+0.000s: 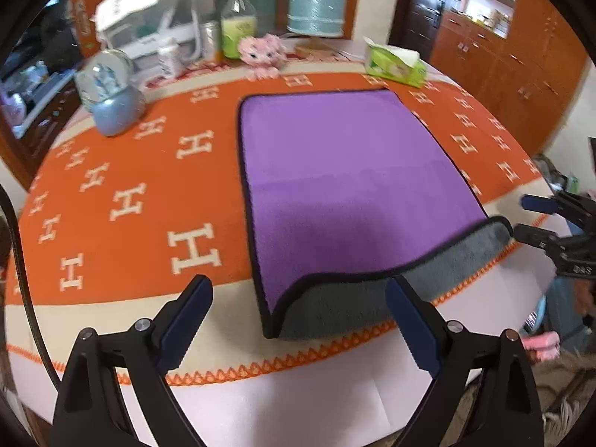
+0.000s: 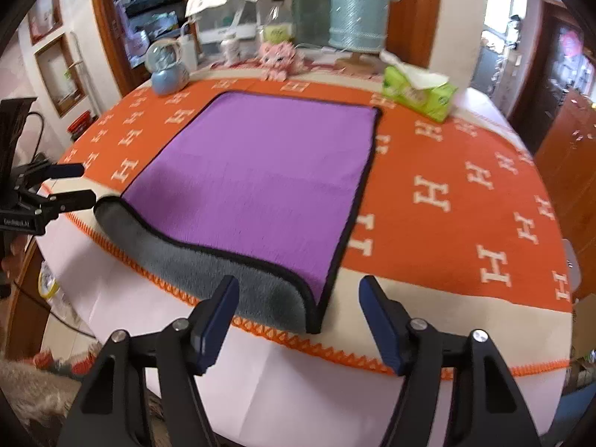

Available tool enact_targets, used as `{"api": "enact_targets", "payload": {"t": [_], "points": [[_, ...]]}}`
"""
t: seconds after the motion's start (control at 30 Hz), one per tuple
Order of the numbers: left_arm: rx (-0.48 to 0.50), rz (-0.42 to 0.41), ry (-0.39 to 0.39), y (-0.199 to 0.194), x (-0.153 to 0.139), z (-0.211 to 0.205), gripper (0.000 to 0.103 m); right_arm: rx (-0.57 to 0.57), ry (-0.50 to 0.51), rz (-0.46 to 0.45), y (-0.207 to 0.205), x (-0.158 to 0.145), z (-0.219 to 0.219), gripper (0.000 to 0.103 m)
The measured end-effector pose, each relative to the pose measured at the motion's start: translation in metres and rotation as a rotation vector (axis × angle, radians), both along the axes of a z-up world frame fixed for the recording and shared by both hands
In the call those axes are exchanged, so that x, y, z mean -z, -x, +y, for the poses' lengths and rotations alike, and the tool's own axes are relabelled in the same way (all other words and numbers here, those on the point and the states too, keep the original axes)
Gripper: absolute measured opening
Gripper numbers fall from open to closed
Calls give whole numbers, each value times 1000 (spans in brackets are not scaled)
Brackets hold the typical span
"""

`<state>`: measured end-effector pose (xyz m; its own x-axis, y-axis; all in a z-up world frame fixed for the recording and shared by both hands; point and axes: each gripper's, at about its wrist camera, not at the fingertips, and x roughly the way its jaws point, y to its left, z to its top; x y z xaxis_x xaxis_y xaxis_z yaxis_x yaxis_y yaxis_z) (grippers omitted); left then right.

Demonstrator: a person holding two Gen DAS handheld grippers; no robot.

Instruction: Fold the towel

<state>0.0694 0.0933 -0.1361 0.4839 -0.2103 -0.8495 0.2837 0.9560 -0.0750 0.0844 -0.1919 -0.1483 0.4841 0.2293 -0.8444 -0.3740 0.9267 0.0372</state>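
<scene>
Closing on the curled grey underside instead of the black-bound hem risks dragging the purple plush towel (image 1: 346, 171); left tongs (image 1: 298, 320) and right tongs (image 2: 300, 314) gape wide, empty, just short of its near corners.

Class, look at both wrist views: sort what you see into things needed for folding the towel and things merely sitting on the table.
Needed:
purple towel, grey underside showing at its near edge
left gripper, open
right gripper, open

Merely sitting there:
snow globe
pink plush toy
green tissue pack
lamp
orange tablecloth
</scene>
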Motion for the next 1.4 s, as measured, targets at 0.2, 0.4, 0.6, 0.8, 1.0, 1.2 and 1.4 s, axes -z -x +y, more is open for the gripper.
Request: {"api": "enact_targets", "payload": {"t": [0.2,0.4,0.6,0.8,1.0,1.2,1.4], "points": [[97,35,43,-7,6,4,94,-72,6,70,-11,17,1,46],[161,90,50,-16,16,5,72,-102,-16,124,-18,25,-5,34],[199,131,87,-22,22,8,66,-117,-17,123,-19,25,-5,32],[235,168,90,-26,27,6,61,-127,-18,129,-21,25,-3,30],[279,197,77,-25,30,1,44,-135,-27,140,-24,27,-4,23],[290,221,72,-25,34,2,37,-144,-11,131,-22,26,-1,18],[283,233,64,-26,35,3,28,-146,-4,123,-22,24,-1,15]]}}
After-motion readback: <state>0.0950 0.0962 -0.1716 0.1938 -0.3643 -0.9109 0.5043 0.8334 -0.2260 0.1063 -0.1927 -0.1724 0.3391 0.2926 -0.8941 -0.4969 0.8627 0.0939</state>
